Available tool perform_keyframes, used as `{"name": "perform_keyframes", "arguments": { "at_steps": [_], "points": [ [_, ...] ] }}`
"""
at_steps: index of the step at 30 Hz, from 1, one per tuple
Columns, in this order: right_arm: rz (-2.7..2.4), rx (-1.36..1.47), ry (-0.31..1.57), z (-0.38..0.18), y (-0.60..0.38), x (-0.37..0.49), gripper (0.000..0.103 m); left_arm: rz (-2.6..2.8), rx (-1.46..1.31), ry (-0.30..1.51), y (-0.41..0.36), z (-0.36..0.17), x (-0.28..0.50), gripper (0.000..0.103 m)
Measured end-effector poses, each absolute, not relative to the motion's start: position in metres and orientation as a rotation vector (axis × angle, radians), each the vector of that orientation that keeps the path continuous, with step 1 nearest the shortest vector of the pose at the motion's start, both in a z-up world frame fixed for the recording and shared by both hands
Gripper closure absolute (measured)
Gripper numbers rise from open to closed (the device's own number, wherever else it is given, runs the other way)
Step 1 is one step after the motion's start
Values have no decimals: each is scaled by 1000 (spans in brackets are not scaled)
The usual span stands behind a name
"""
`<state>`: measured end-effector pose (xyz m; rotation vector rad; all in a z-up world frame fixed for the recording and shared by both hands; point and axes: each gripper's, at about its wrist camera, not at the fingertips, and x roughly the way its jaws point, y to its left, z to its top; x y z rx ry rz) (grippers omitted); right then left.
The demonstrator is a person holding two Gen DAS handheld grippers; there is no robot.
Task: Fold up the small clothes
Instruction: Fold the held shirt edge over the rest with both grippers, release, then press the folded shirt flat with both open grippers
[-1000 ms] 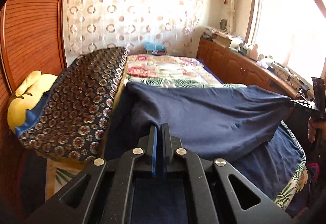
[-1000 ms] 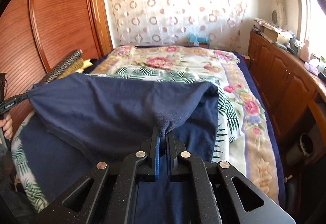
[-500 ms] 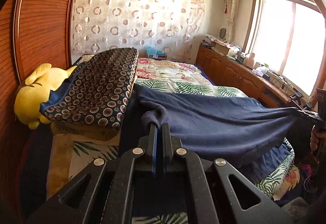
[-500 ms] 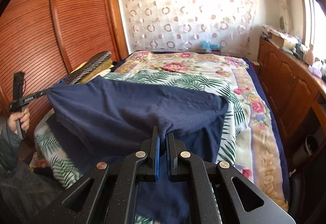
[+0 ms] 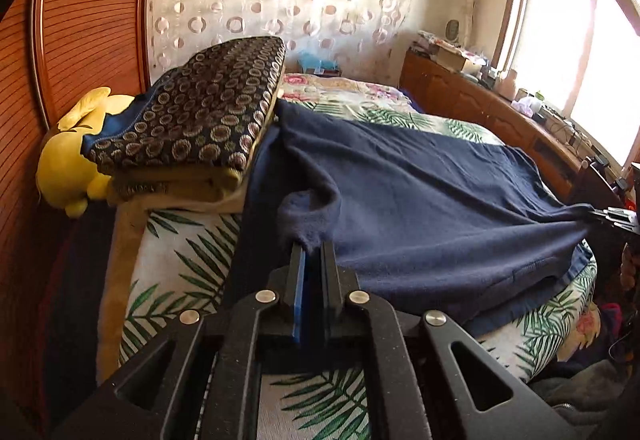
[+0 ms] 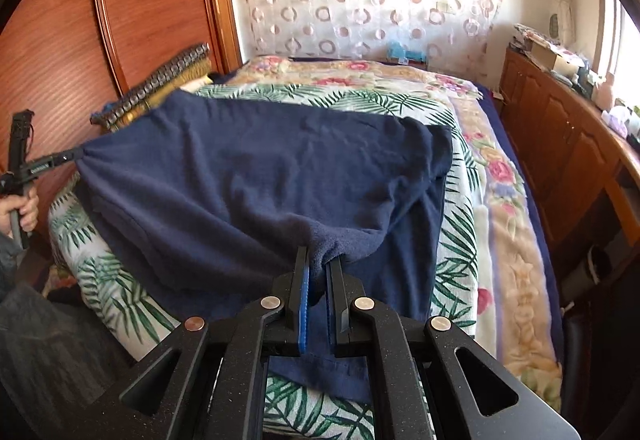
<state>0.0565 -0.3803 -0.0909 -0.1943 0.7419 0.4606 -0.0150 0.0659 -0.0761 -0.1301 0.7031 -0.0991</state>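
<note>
Two corners of the navy fleece garment [image 5: 420, 196] are pinched, one in each set of tongs, and the cloth is stretched between them low over the near end of the bed [image 6: 516, 224], its far part draped on the palm-leaf bedspread [image 5: 176, 280]. Left tongs [image 5: 310, 252] are clamped on a bunched corner beside the stack of folded patterned blankets [image 5: 200, 116]; right tongs [image 6: 318, 260] grip the opposite corner, with a further layer of navy cloth lying under them.

Fabric looks soft, thick and limp. It sags in the middle and wrinkles near each pinch, so it should be light but floppy, and will not hold a crease by itself. Fleece seems unlikely to slip from the pads. Corners or hem edges look like the sensible places to hold, keeping the span taut so the fold lands flat. A yellow plush toy [image 5: 68, 160] lies beyond the blankets, well clear.
</note>
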Motion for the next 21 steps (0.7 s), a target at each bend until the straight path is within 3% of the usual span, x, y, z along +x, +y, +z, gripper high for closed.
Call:
{"name": "perform_keyframes", "arguments": {
  "at_steps": [2, 7, 12, 14, 17, 21],
  "points": [
    [439, -206, 730, -84, -375, 55, 79, -89, -112, 703, 64, -77, -16, 86],
    [408, -226, 694, -75, -369, 50, 74, -78, -107, 684, 65, -75, -21, 66],
    [410, -220, 669, -80, -363, 35, 73, -65, -93, 685, 65, -75, -19, 61],
    [419, -217, 659, -80, -361, 34, 62, -63, -82, 688, 63, -76, -17, 48],
    [434, -209, 654, -87, -355, 40, 60, -74, -91, 695, 62, -80, -15, 22],
    [465, -218, 674, -102, -333, 53, 60, -62, -90, 711, 61, -85, -11, 22]
  ]
}}
